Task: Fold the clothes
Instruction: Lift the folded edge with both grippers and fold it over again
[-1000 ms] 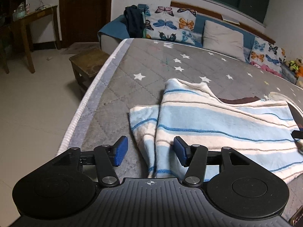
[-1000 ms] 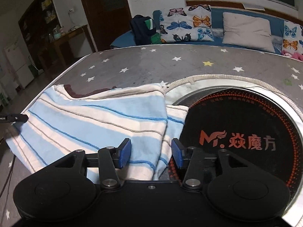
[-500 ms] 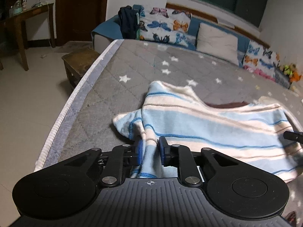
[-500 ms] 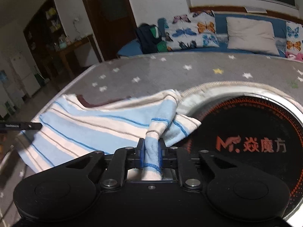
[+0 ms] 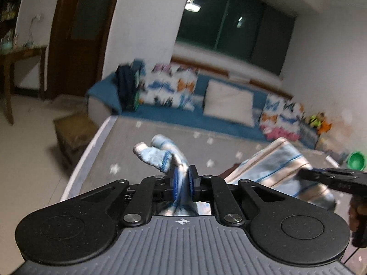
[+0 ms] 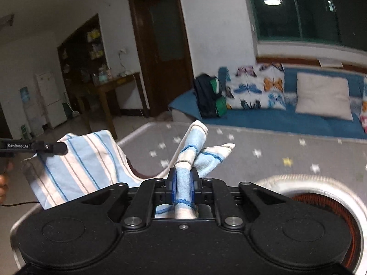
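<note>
Garment: blue-and-white striped knit top [image 6: 87,162], lifted above my grey star-print quilted table cover [image 6: 263,151].
Left claw [image 5: 182,181]: pinched shut on one bunched corner.
Right claw [image 6: 183,183]: clamped tight on another corner.
Beyond: blue sofa [image 6: 298,121] with butterfly cushions.

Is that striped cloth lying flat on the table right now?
No. The striped cloth is lifted, hanging bunched between the left gripper and right gripper, each pinching a corner.
</note>
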Available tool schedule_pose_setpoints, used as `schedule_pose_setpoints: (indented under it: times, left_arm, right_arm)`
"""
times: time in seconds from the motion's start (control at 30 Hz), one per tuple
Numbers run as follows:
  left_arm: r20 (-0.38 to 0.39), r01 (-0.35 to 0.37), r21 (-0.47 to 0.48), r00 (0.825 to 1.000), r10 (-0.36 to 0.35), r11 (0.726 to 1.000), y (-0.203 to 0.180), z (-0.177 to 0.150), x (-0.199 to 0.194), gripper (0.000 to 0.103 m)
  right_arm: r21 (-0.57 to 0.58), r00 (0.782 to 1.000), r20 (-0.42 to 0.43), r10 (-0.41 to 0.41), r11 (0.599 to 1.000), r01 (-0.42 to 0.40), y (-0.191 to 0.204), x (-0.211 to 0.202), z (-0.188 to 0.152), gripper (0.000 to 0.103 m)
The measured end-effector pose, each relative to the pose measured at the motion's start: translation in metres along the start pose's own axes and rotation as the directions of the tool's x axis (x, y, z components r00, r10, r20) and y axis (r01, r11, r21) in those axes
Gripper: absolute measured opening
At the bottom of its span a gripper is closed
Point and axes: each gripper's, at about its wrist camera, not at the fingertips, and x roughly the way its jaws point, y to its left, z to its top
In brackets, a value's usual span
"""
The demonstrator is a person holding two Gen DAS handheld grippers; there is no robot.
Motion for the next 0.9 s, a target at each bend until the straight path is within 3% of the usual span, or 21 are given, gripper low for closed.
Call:
schedule_pose_setpoints:
  times: [0.13,0.23,0.33,0.4,0.47,0.67,0.8,0.9]
  left_arm:
    - [0.046,0.01,0.018,0.999,-0.011,1.0,-0.011,0.016,-0.002,0.006]
    - [0.03,0.014,0.021,0.999,-0.014,1.0,-0.014,0.012,0.002,0.006]
    - [-0.037,-0.03,0.028,0.999,0.031,0.999,-0.01,-0.008,0.013,0.007]
    - [-0.09,-0.064,0.019,0.994,0.065,0.998,-0.002,-0.023,0.022,0.013]
    - [-0.144,-0.097,-0.006,0.985,0.095,0.995,0.01,-0.039,0.03,0.027]
    - [-0.275,-0.194,-0.052,0.946,0.173,0.98,0.038,-0.084,0.055,0.044]
    - [-0.332,-0.222,-0.086,0.926,0.182,0.971,0.051,-0.103,0.069,0.052]
    - [-0.33,-0.232,-0.087,0.924,0.192,0.969,0.053,-0.105,0.075,0.06]
  right_arm:
    - [-0.002,1.0,-0.011,-0.022,1.0,0.022,-0.006,0.007,-0.001,0.012]
    - [0.013,0.998,-0.036,-0.042,0.999,0.042,-0.016,0.013,-0.008,0.012]
    - [0.028,0.996,-0.061,-0.061,0.998,0.063,-0.025,0.02,-0.016,0.012]
    - [0.037,0.994,-0.078,-0.074,0.996,0.077,-0.031,0.025,-0.02,0.012]
    - [0.046,0.992,-0.095,-0.086,0.995,0.091,-0.037,0.03,-0.025,0.012]
    - [0.072,0.982,-0.146,-0.122,0.988,0.133,-0.055,0.043,-0.04,0.012]
    - [0.089,0.973,-0.181,-0.144,0.983,0.162,-0.068,0.053,-0.05,0.014]
    - [0.141,0.968,-0.21,-0.136,0.976,0.168,-0.08,0.057,-0.066,0.016]
